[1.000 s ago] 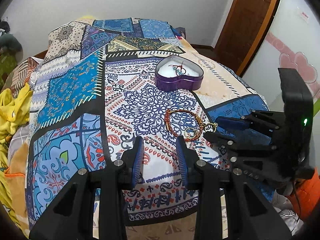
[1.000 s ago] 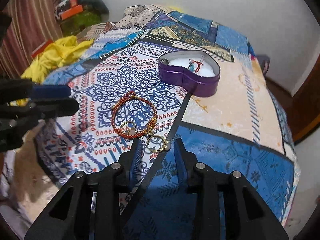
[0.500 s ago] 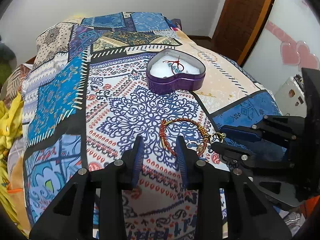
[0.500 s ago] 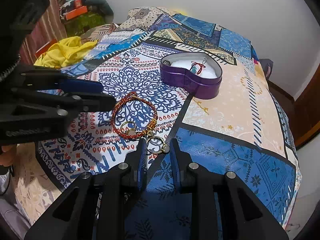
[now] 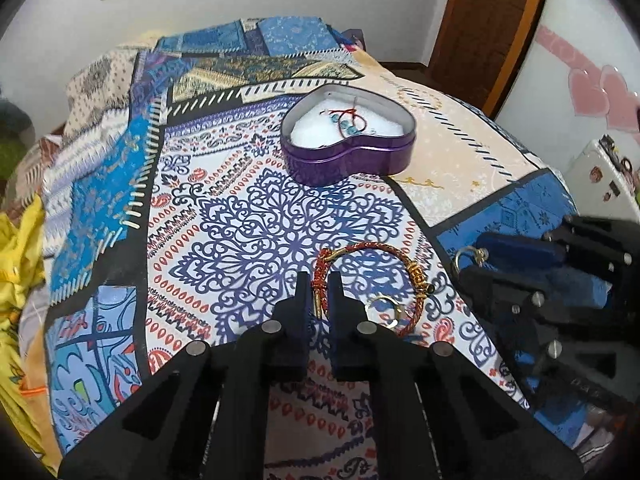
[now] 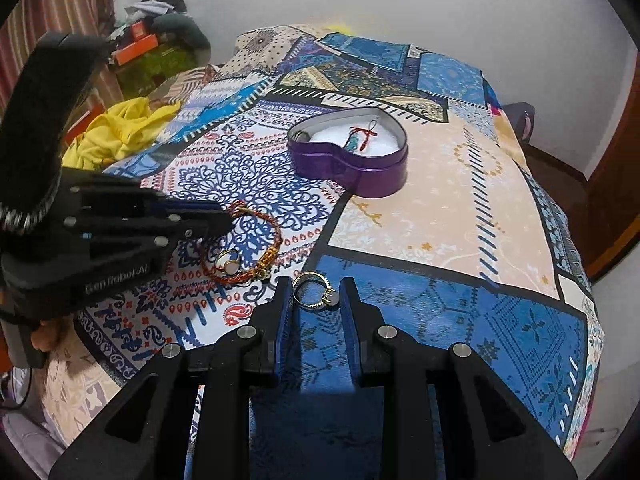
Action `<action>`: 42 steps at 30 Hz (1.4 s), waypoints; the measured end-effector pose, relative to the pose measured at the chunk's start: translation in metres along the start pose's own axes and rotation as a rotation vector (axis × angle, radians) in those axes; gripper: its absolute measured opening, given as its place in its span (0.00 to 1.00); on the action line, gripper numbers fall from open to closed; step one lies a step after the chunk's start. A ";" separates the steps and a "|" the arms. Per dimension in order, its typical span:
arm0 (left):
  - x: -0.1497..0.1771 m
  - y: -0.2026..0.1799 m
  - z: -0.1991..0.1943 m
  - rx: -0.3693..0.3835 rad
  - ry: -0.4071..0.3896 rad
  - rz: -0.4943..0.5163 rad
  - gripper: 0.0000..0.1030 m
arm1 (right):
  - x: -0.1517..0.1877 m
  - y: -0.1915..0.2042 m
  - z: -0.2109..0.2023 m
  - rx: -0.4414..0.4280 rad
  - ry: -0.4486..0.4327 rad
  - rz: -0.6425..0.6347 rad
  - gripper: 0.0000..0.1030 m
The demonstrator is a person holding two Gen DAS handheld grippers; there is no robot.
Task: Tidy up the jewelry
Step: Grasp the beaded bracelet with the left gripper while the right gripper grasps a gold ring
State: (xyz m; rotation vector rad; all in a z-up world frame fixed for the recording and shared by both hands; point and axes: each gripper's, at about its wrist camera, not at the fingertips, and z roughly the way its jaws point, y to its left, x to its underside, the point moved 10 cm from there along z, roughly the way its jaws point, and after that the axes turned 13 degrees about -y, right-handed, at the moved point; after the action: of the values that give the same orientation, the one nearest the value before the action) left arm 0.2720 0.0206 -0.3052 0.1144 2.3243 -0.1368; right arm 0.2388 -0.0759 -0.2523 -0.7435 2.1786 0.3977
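A red-and-gold braided bracelet (image 5: 400, 256) lies on the patterned bedspread (image 5: 248, 232). My left gripper (image 5: 319, 280) has its jaws closing, and they pinch the bracelet's left side. A gold ring with a pale stone (image 6: 316, 292) sits between the fingers of my right gripper (image 6: 316, 284), and both pads touch it. Another gold ring with a white stone (image 6: 228, 260) rests inside the bracelet's loop. Farther back stands an open purple heart-shaped tin (image 6: 380, 176) with white padding. A red cord bracelet with turquoise beads (image 6: 360, 136) lies in the tin.
Crumpled yellow cloth (image 6: 120, 132) lies at the bed's left side, with clutter (image 6: 160, 40) behind it by a striped curtain. A wooden door (image 5: 492, 20) stands to the right. The bedspread drops off at its right edge (image 6: 588, 312).
My left gripper has moved forward and right to the bracelet, and its jaws have narrowed onto the cord. The right jaws have narrowed around the gold ring.
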 end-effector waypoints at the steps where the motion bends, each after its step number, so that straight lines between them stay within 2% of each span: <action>1: 0.000 -0.002 -0.003 0.000 -0.008 0.008 0.06 | -0.001 -0.001 -0.001 0.000 -0.003 0.003 0.21; 12: -0.014 -0.010 -0.035 0.013 -0.080 -0.006 0.06 | -0.009 -0.006 -0.013 0.011 -0.037 0.029 0.21; 24: -0.057 -0.004 -0.064 0.015 -0.198 -0.039 0.06 | -0.033 -0.013 -0.026 0.023 -0.100 0.047 0.21; 32: -0.078 0.003 -0.065 0.009 -0.242 -0.046 0.06 | -0.050 -0.020 -0.026 0.029 -0.135 0.057 0.21; 42: -0.093 0.011 -0.051 0.002 -0.257 -0.042 0.06 | -0.075 -0.030 -0.019 0.033 -0.180 0.066 0.21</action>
State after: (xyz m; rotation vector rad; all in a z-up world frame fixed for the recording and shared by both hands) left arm 0.3009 0.0346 -0.2032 0.0455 2.0704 -0.1647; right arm 0.2852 -0.0807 -0.1840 -0.5954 2.0394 0.4444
